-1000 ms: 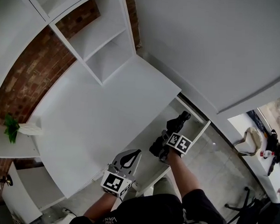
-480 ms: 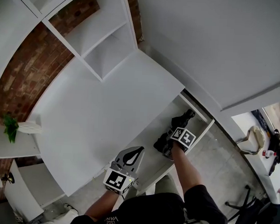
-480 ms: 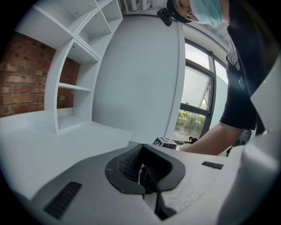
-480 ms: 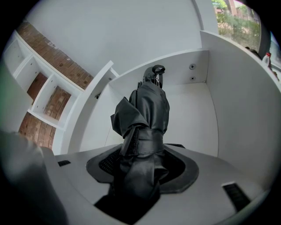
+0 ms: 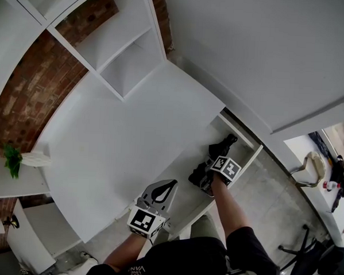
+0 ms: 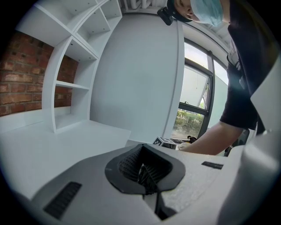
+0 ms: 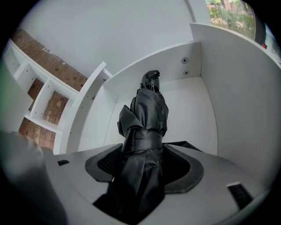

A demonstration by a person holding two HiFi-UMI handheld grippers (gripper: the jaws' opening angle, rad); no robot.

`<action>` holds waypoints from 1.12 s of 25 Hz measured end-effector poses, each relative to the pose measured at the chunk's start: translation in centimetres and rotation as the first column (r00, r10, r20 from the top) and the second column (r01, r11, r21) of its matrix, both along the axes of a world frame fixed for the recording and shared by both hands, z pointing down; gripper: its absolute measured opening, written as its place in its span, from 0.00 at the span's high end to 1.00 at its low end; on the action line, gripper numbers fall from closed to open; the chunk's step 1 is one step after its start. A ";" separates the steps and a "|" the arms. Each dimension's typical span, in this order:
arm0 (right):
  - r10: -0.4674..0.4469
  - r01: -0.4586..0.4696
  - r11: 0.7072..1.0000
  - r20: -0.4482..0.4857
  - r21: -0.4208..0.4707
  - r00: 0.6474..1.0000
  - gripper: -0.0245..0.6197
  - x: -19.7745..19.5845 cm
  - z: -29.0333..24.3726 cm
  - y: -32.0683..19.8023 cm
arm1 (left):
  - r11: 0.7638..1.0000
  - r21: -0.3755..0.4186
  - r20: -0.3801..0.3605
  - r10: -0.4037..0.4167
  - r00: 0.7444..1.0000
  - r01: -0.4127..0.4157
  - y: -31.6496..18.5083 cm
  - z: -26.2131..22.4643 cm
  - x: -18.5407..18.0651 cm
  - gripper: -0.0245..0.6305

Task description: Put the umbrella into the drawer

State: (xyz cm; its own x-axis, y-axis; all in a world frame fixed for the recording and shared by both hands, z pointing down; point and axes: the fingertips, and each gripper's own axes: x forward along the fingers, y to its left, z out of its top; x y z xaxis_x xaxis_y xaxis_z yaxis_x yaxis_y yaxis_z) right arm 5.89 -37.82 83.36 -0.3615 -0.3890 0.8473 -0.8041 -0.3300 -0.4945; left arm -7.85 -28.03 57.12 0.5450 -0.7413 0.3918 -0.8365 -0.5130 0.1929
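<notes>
The big white desk top (image 5: 120,143) fills the middle of the head view, bare and wide. A white shelf unit (image 5: 116,50) stands at its far edge against the brick wall (image 5: 36,87). On the desk's right side the drawer (image 5: 249,152) stands pulled out, a long white box with an open top. Its side wall (image 7: 228,110) rises tall in the right gripper view, with two screws at the back corner. There is bare white floor on either side of what is in it.

And what's in it is the umbrella (image 5: 219,149): black, folded, strapped round the middle. Its long axis runs along the drawer's length. The far end (image 7: 150,79) points away from the person towards the drawer's back wall, and the near end lies between the jaws. Whether the far end touches the drawer floor cannot be told.

The right gripper (image 5: 215,160) reaches steeply down into the drawer. Its jaws have just been spreading. They stand wide now, and the umbrella's bunched fabric (image 7: 147,118) sits in the gap between them while the ribbed pad (image 7: 105,163) on the left shows bare beside it. That looks like a release.

The left gripper (image 5: 164,190) hovers over the desk's near edge, just left of the drawer. Its jaws are pressed together on nothing (image 6: 147,180).
</notes>
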 end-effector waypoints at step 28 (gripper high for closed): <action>-0.056 0.100 0.936 -0.139 0.339 0.989 0.76 0.6 -13.7 2.9 | 0.994 0.066 -0.023 0.091 0.996 -0.089 2.9 -2.7 0.6 0.95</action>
State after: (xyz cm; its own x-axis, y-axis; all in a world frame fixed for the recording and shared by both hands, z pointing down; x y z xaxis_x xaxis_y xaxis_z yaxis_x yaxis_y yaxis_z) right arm 6.50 -34.92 69.68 -0.3024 -0.6394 0.7069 -0.8829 -0.0915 -0.4605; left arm -7.26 -25.17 54.47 0.6199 -0.7124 0.3289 -0.7815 -0.5980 0.1778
